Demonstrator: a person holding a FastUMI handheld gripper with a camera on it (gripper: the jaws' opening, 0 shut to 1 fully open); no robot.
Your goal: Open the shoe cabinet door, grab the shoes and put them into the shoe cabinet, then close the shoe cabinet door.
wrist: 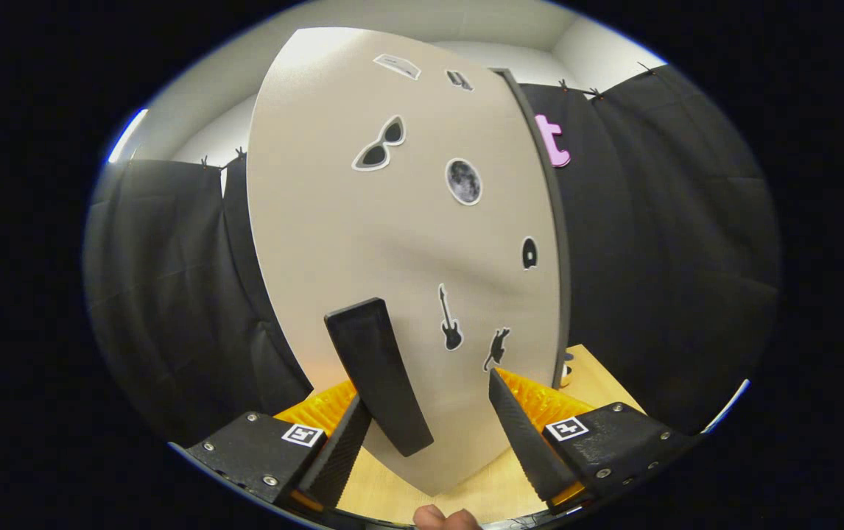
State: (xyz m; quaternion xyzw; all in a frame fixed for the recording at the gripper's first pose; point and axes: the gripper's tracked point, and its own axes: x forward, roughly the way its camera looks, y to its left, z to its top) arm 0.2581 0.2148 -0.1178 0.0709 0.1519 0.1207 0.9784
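The shoe cabinet door, a beige panel with several small stickers, stands close in front of me and fills the space ahead of the fingers. Its black bar handle slants down the lower part of the door. My gripper is open with its fingers spread wide. The handle lies between them, right against the left finger, while the right finger stands well apart from it. A dark edge runs down the door's right side. I cannot tell whether the door is ajar.
A light wooden surface lies under the cabinet and the fingers. A small pale object peeks out at the door's lower right edge. Black cloth walls hang on both sides. A person's fingertip shows behind the gripper.
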